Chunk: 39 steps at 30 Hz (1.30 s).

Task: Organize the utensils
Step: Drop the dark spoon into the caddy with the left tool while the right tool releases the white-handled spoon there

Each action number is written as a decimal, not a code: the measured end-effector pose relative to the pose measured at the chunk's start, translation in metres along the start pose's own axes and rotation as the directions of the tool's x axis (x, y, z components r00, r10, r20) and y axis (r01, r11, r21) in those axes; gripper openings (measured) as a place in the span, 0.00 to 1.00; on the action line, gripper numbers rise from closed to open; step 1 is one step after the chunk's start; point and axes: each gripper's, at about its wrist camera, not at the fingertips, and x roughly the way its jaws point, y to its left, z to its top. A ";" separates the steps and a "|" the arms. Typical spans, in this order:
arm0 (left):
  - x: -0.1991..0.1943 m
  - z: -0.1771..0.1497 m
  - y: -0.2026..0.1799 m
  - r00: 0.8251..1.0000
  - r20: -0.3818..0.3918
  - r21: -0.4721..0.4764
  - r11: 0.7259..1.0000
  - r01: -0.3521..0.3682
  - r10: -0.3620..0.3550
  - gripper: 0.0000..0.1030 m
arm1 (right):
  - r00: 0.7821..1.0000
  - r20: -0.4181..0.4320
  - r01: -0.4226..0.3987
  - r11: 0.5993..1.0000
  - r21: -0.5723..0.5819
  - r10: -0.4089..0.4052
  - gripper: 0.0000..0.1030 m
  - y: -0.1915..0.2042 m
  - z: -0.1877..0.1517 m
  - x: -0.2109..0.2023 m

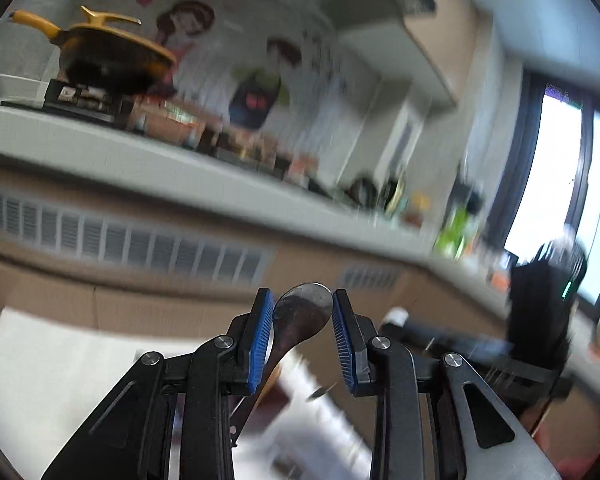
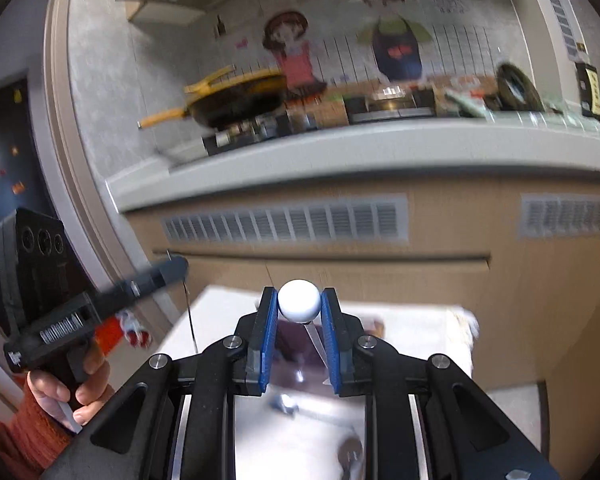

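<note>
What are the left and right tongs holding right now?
Left tongs: closed on a metal spoon.
Right tongs: closed on a white round-ended utensil.

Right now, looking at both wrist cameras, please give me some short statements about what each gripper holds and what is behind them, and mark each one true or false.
1. The left gripper holds a metal spoon by its bowl. True.
2. The right gripper is empty. False: its blue pads pinch a white round-ended utensil.
3. A yellow-handled pan sits on the stove on the counter. True.
4. The pan is red with no lid. False: it is dark with yellow trim and a yellow lid.
5. Cartoon figures decorate the wall behind the counter. True.
</note>
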 end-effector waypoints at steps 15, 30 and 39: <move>0.095 -0.063 0.115 0.990 -0.098 -0.299 0.945 -0.131 0.106 0.30 | 0.981 -0.196 0.026 0.996 0.090 -0.008 0.20 -0.037 -0.025 0.124; 0.017 -0.057 0.079 0.985 -0.040 -0.161 0.972 -0.174 0.170 0.47 | 0.997 -0.069 0.032 0.998 -0.052 -0.036 0.46 -0.034 -0.045 0.071; -0.020 -0.124 0.079 0.921 -0.191 -0.018 0.937 -0.348 0.338 0.53 | 0.956 -0.254 0.134 0.989 -0.065 -0.147 0.46 -0.059 -0.109 0.067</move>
